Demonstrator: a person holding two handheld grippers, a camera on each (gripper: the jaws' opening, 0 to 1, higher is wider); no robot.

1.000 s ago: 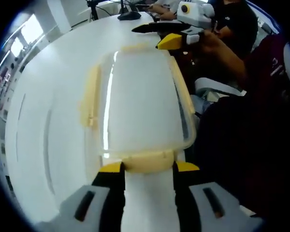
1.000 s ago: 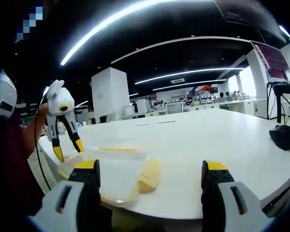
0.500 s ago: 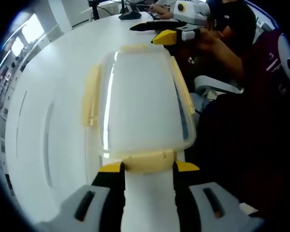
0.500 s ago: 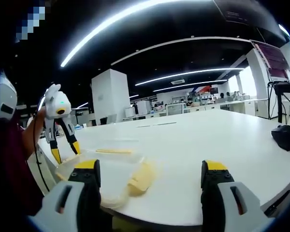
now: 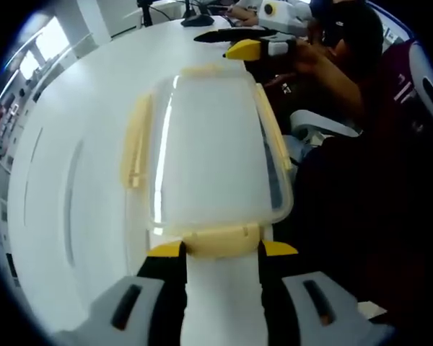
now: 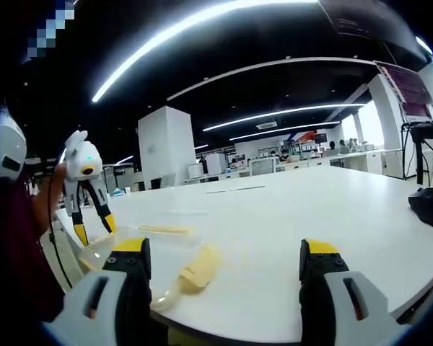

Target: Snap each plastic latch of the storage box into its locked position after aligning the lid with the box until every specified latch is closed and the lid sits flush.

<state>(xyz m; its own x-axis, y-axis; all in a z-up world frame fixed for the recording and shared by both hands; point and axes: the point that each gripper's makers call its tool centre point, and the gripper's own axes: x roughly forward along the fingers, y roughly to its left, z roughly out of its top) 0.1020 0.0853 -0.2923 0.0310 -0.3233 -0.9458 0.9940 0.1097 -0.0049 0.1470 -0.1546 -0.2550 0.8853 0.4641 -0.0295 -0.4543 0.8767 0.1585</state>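
1. Storage box [image 5: 213, 155]: translucent, with clear lid [image 5: 216, 137] on top, resting on white table [image 5: 79, 144] near the table edge, just ahead of the left gripper [image 5: 222, 249] in the left gripper view.
2. Near latch [image 5: 218, 241]: pale yellow, lying at the box end between the two yellow-tipped jaws of the left gripper; jaws set about as wide as the latch, contact with it not clear.
3. Side latch [image 5: 135, 148]: yellow, standing out a little from the long side of the box, away from the wall.
4. Opposite side latch [image 5: 268, 130] and far latch [image 5: 202, 71]: yellow strips along the lid rim; locked or not, cannot tell.
5. Right gripper [image 5: 245, 45]: seen at the far end of the box in the left gripper view, yellow tip close to the far corner, held by a hand [image 5: 314, 61].
6. In the right gripper view: right gripper [image 6: 220, 252] with jaws wide apart, nothing between them, above the table.
7. Same view: box [image 6: 141, 249] low at left, one yellow latch [image 6: 195, 265] hanging outward; left gripper [image 6: 92, 231] beyond the box, jaws pointing down and spread.
8. Black computer mouse [image 6: 427, 205] on the table, well apart from the box.
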